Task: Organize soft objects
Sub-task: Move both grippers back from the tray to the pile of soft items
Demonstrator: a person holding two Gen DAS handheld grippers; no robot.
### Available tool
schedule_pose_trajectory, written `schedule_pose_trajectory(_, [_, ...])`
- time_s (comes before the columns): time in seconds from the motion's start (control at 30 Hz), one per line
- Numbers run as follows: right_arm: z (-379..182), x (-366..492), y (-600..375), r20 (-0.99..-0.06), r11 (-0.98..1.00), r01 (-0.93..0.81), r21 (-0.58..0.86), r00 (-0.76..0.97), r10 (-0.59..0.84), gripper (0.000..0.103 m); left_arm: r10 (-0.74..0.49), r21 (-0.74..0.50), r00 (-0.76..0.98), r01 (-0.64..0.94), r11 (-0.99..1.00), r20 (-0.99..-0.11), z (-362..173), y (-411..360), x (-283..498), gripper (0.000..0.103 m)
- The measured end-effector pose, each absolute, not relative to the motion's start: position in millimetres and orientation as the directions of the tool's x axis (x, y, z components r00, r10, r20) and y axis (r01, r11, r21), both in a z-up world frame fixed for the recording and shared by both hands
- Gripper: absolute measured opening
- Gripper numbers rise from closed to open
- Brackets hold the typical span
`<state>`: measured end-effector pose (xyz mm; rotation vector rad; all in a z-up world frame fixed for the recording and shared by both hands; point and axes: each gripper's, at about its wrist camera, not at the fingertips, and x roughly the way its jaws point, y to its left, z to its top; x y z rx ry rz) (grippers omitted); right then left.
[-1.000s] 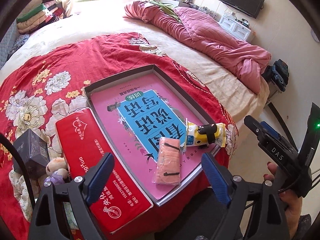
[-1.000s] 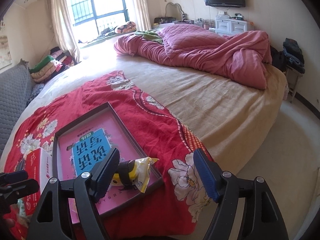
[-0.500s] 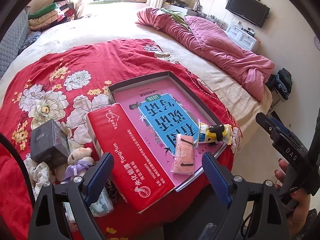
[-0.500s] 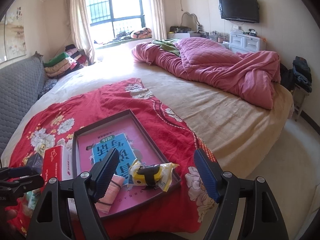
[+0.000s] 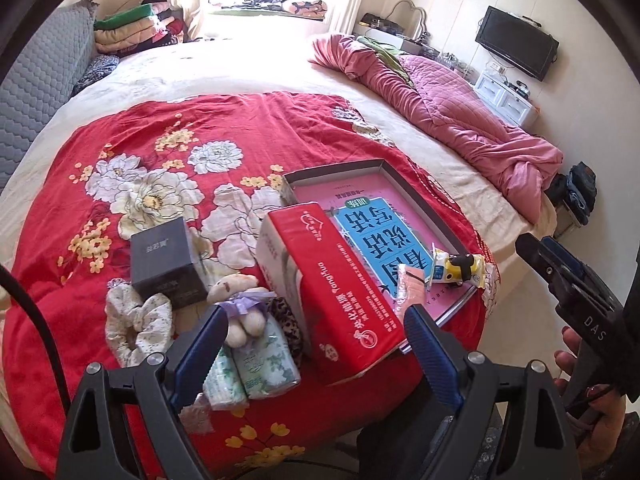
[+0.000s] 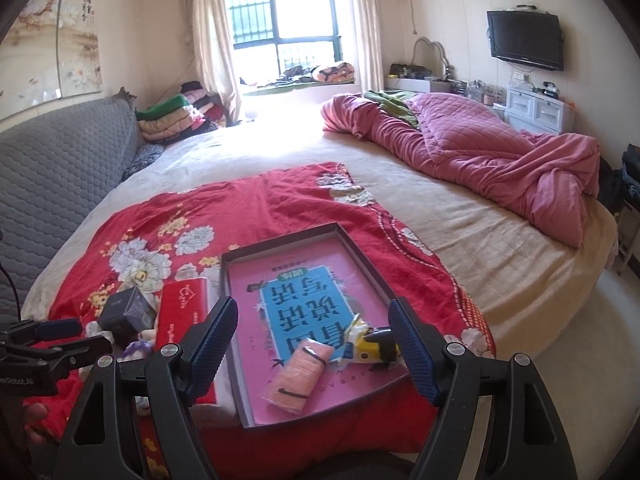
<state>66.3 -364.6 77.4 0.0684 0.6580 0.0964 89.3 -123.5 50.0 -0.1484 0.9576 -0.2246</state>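
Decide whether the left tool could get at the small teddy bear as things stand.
Probably yes. The left tool is open and empty, and the small teddy bear lies uncovered just ahead of it, though the red tissue pack crowds one side.

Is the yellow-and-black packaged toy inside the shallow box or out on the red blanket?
Inside. The packaged toy lies on the pink sheet within the box rim, beside the pink folded cloth.

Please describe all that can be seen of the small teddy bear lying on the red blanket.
The small cream plush teddy bear looks soft and fuzzy, with a lilac ribbon bow at its neck. It lies on its back, feet toward the camera, on green-patterned tissue packs. The dark grey box stands close on its left, the red tissue package on its right, a leopard-print scrunchie beside it. It lies just beyond the open left tool, untouched. In the right view it is mostly hidden.
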Motion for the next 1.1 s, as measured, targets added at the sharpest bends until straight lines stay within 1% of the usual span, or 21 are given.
schedule_pose_trajectory(0.33, [87.0,53.2,-299.9,-0.598,0.974,-0.214,0.074,0.772,0.215,0.079,-0.211,-0.238,0.580,0.031,0.971,-0.787,55.2,-65.1,65.2,0.089])
schedule_pose_trajectory(0.57, [84.7,42.4,-259.7,-0.608,0.950,-0.303,0.072,0.741,0.283,0.079,-0.178,-0.247,0.590,-0.036,0.968,-0.787,54.5,-29.7,52.0,0.089])
schedule_pose_trajectory(0.8, [76.9,30.9,-222.6,-0.628,0.921,-0.384,0.063,0.702,0.335,0.079,-0.144,-0.258,0.589,-0.115,0.959,-0.795,44.4,7.5,41.9,0.089])
schedule_pose_trajectory(1.1, [64.9,24.3,-193.8,-0.654,0.895,-0.444,0.045,0.664,0.362,0.079,-0.120,-0.270,0.569,-0.186,0.945,-0.813,24.8,40.0,32.1,0.089])
